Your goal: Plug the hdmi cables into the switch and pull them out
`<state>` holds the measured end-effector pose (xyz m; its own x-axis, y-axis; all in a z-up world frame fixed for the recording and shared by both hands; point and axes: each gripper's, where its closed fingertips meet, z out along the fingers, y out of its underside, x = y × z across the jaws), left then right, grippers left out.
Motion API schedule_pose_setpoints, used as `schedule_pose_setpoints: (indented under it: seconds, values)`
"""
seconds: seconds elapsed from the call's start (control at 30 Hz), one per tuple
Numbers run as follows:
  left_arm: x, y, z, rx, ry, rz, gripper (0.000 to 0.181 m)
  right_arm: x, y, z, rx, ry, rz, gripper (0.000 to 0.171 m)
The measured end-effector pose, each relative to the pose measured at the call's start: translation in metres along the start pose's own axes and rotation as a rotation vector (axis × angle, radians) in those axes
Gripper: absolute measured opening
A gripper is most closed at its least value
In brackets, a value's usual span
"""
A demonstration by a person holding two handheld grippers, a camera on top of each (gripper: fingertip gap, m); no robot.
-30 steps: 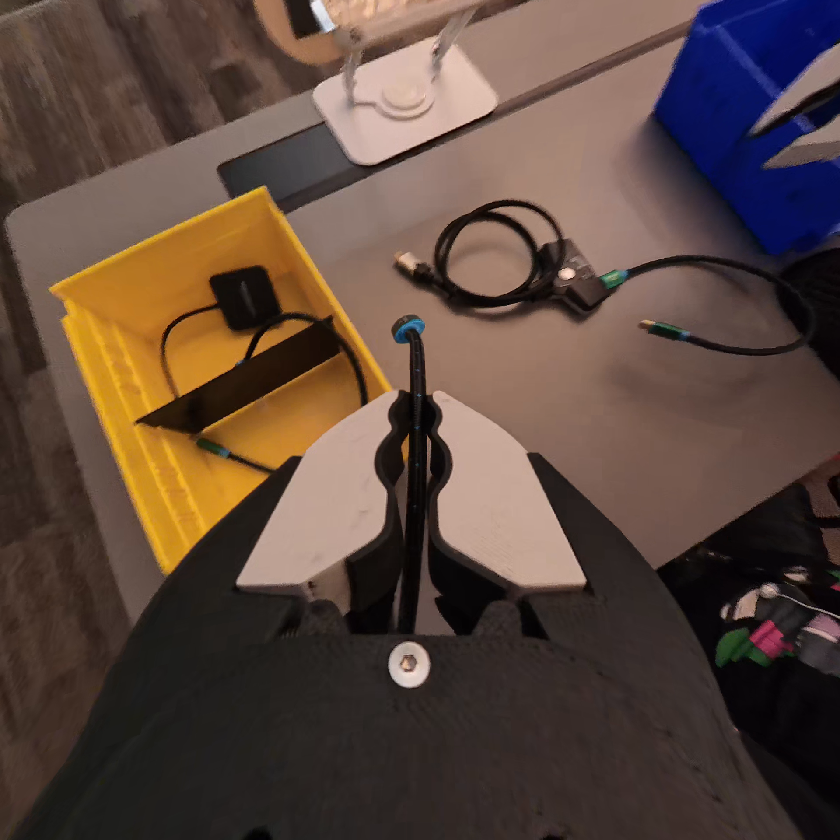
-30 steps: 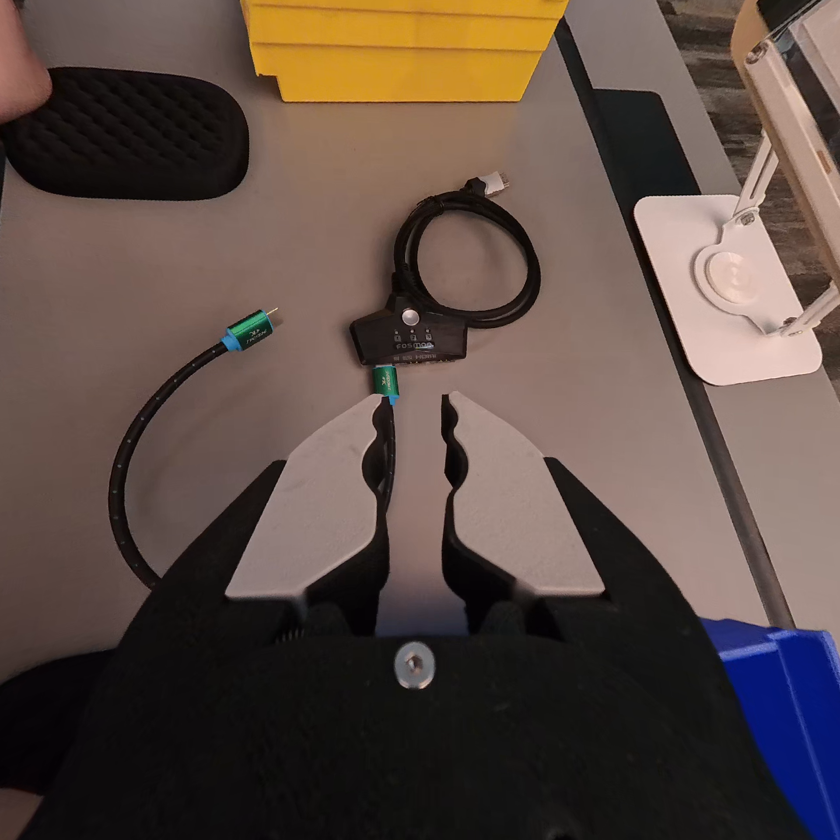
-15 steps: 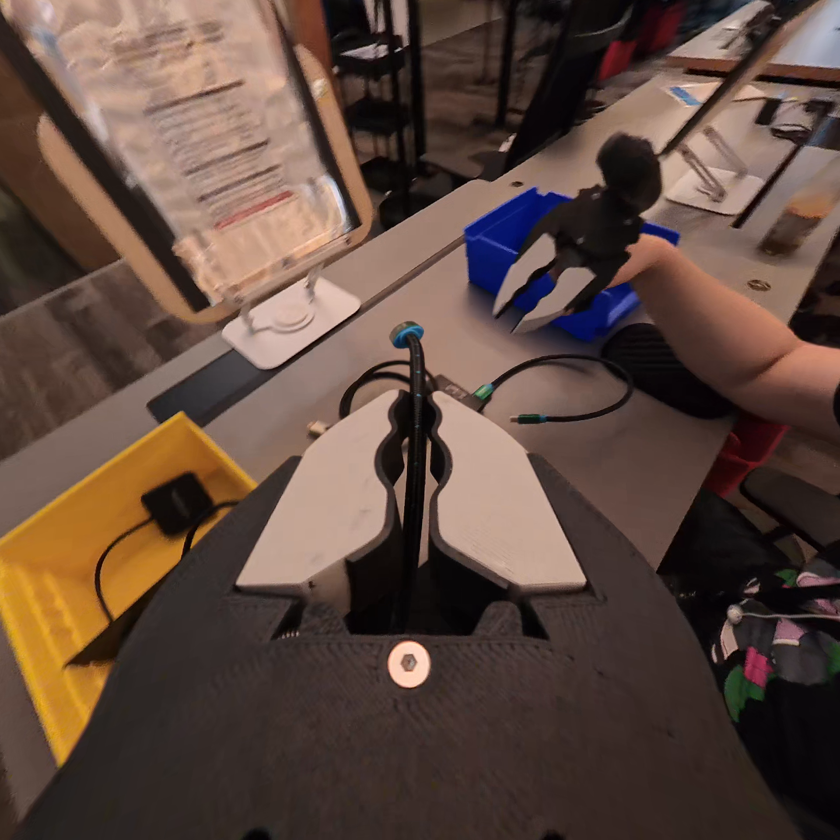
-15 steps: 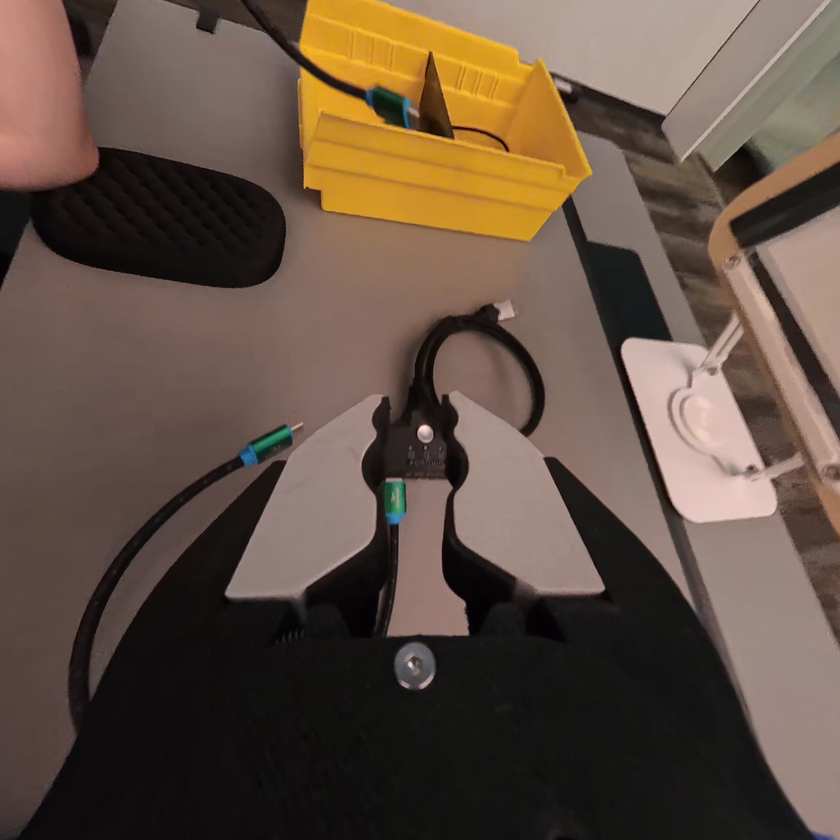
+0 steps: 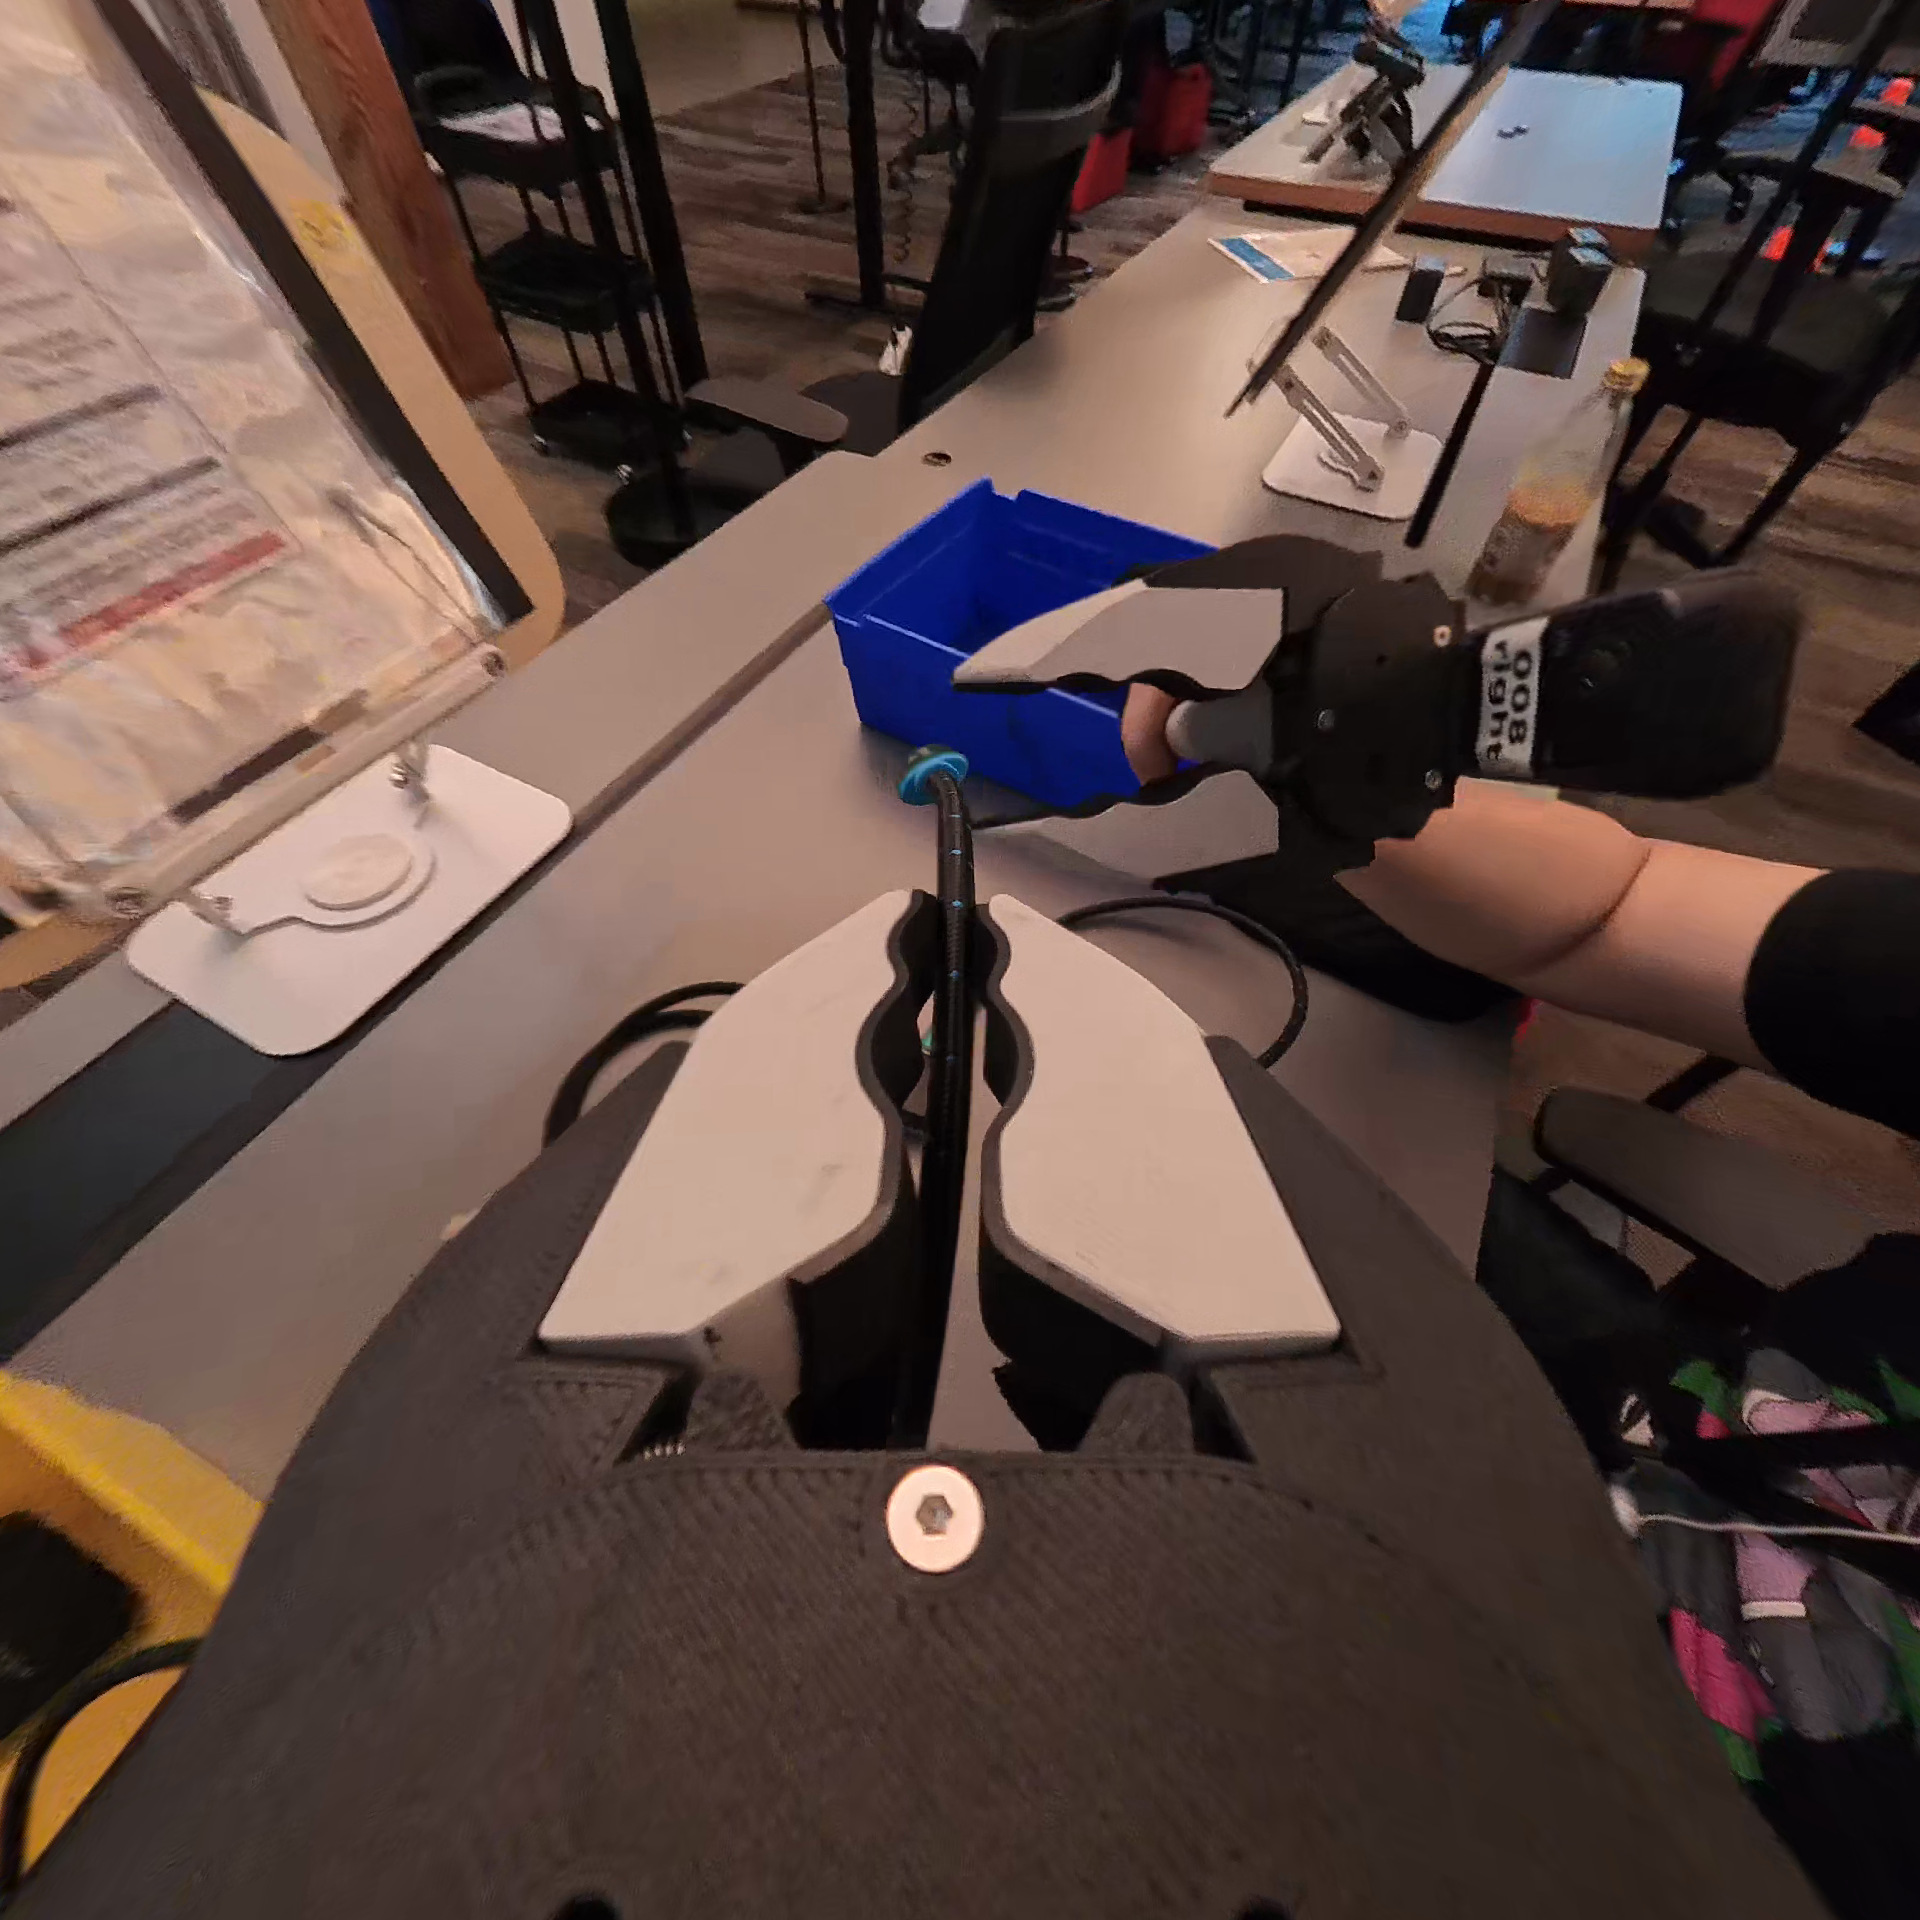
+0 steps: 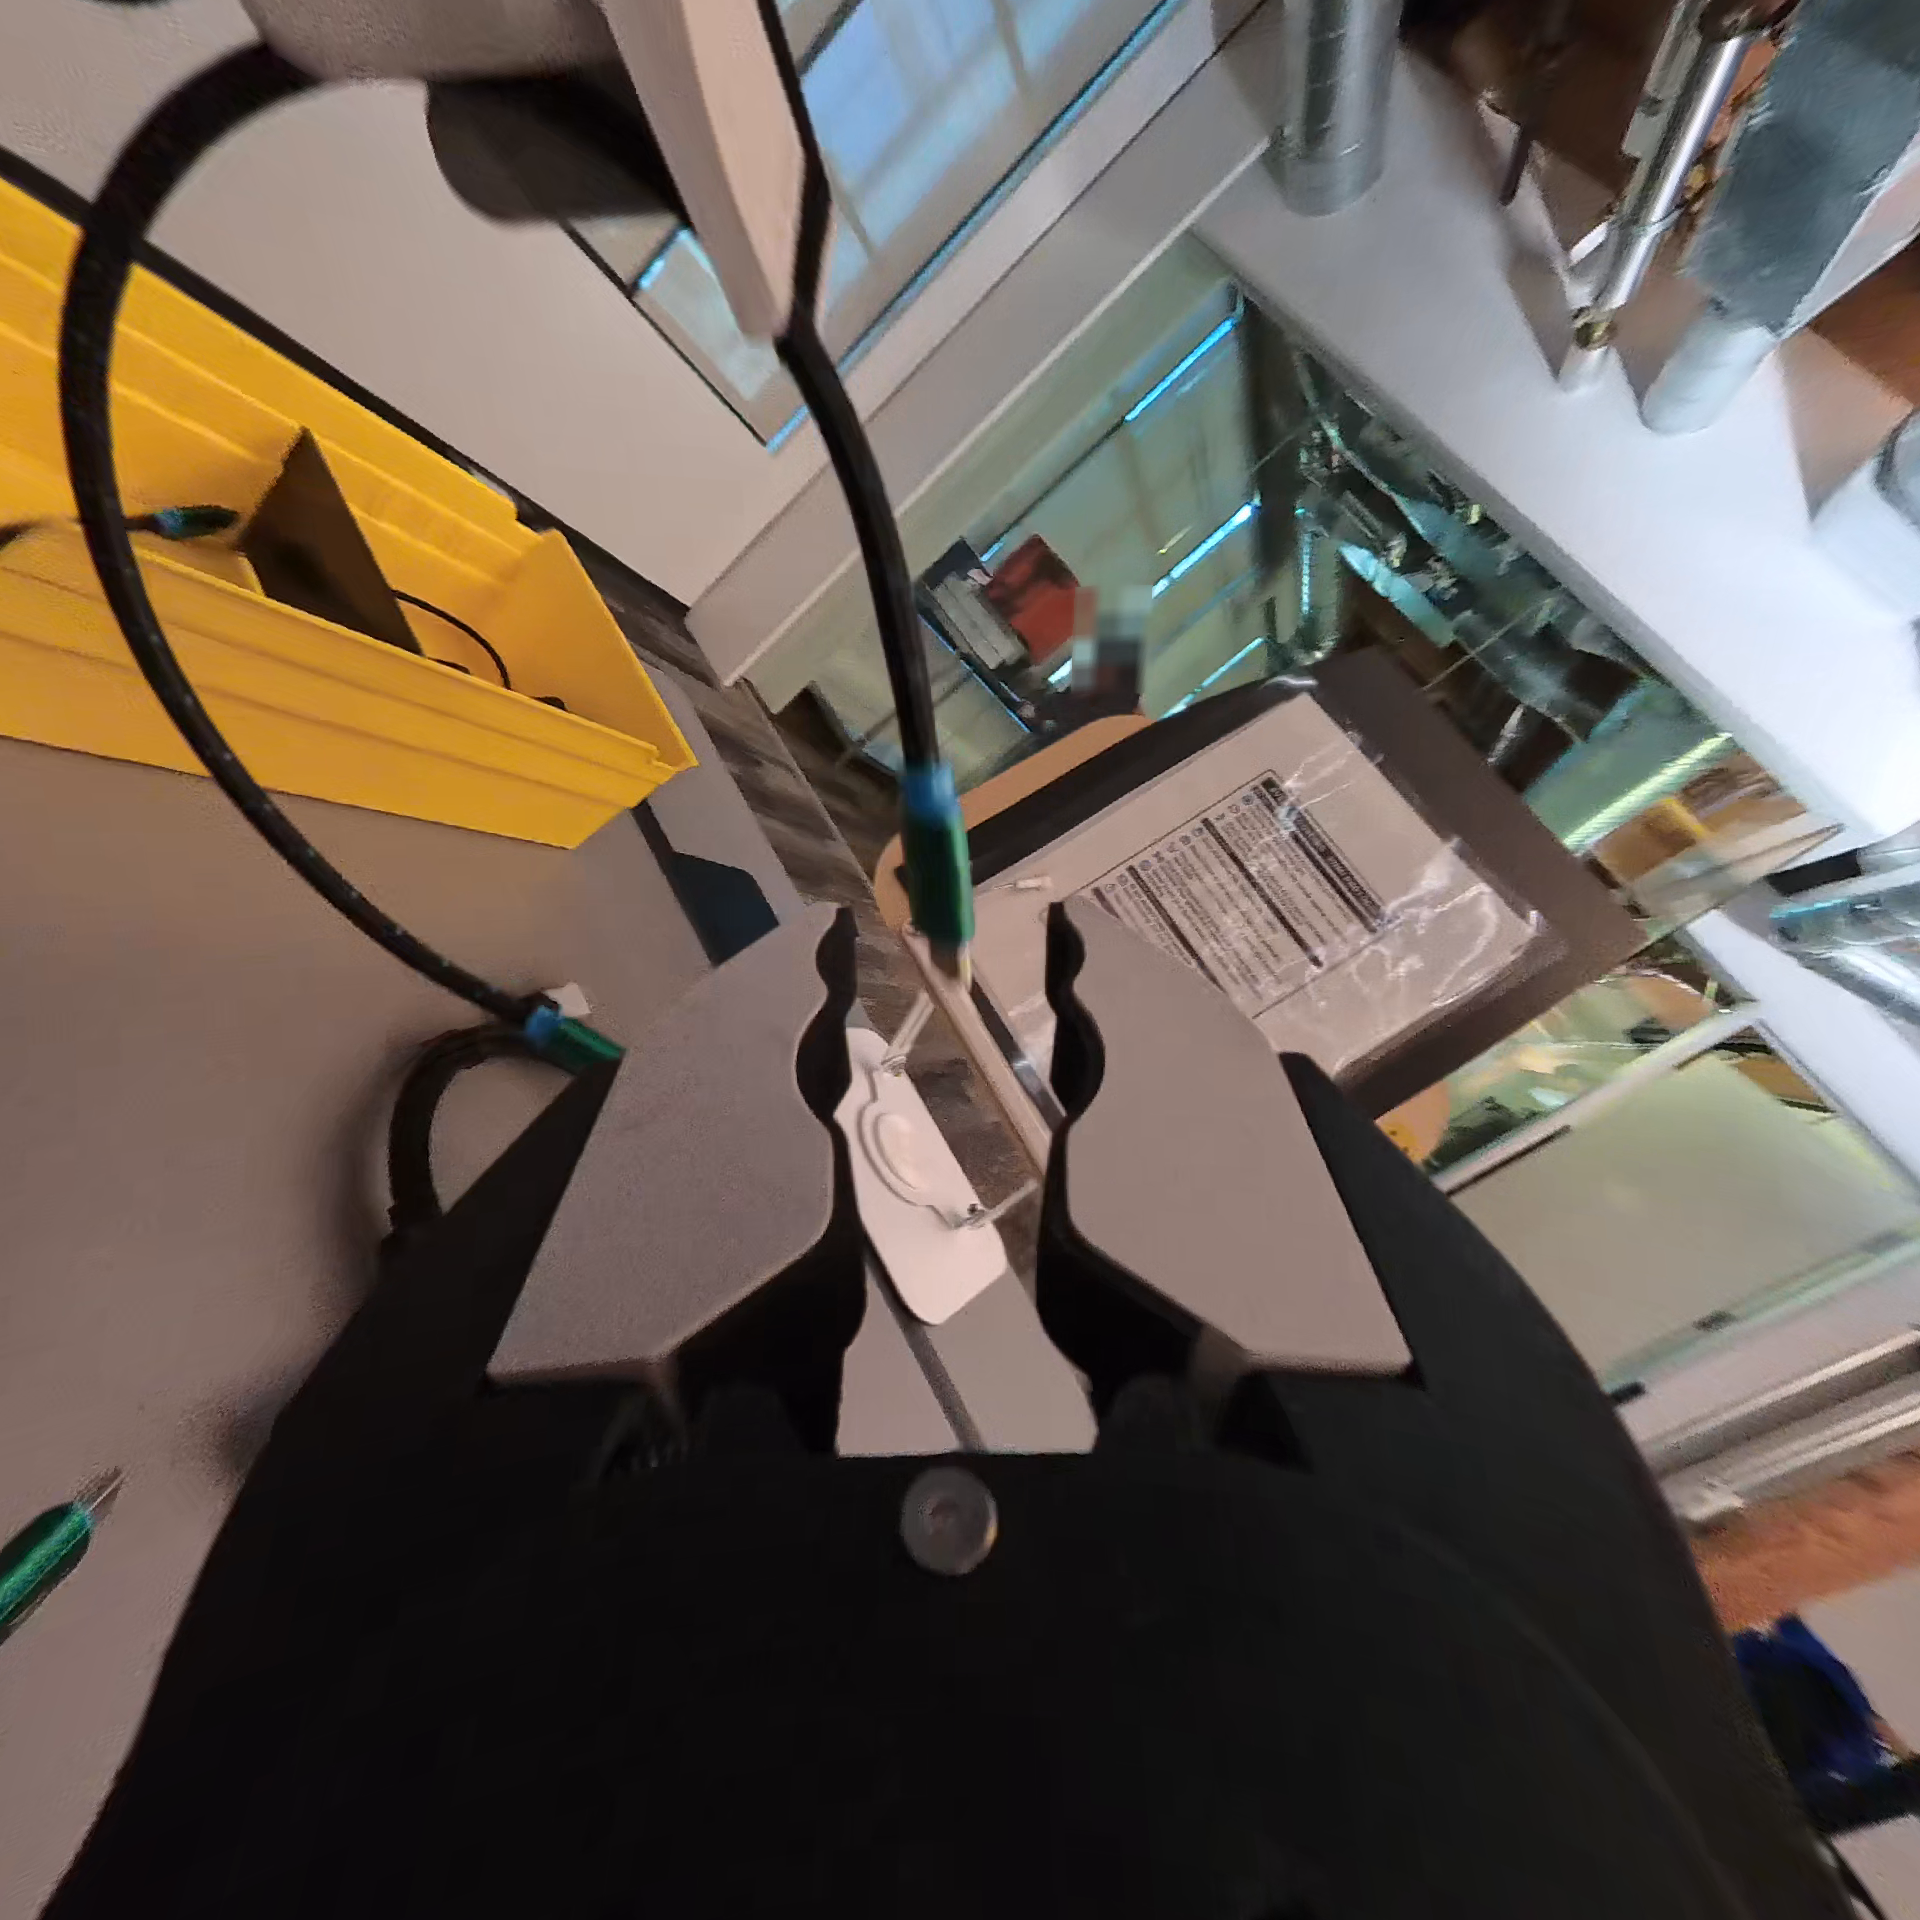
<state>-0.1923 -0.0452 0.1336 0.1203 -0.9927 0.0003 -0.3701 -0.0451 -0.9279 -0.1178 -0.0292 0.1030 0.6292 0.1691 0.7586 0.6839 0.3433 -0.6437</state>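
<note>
Grey office desk (image 5: pixel 644 914) | yellow plastic bin (image 6: pixel 343 686) at left | left gripper (image 5: pixel 951 914), jaws clamped on black braided HDMI cable (image 5: pixel 954 862), green plug (image 6: pixel 937 862) hanging in air | right gripper (image 6: pixel 951 925) raised, jaws apart, empty | blue plastic bin (image 5: pixel 935 665) behind.

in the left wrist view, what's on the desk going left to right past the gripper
yellow bin → white stand base → held cable's blue-ringed end → blue bin → right gripper
</note>
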Motion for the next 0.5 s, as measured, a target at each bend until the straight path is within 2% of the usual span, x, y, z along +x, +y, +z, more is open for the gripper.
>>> schedule_pose_setpoints:
  seconds: [0.17,0.23,0.37,0.43,0.5]
  values:
    - [0.008,0.011,0.037,-0.085,0.007,0.025,0.006,-0.007,0.001,0.002,-0.035,0.012,-0.077,0.037]
    - [0.012,0.015,0.048,-0.112,0.002,0.038,0.006,-0.008,0.006,0.002,-0.076,0.001,-0.129,0.021]
    - [0.016,0.02,0.063,-0.134,0.001,0.055,0.008,-0.005,0.02,0.003,-0.144,-0.005,-0.194,0.012]
    - [0.029,0.014,0.061,-0.087,0.099,0.046,0.019,0.004,0.015,-0.001,-0.063,-0.003,-0.129,0.008]
    - [0.033,0.0,0.05,0.0,0.176,-0.028,0.041,0.016,0.007,-0.009,0.066,0.016,-0.093,0.008]
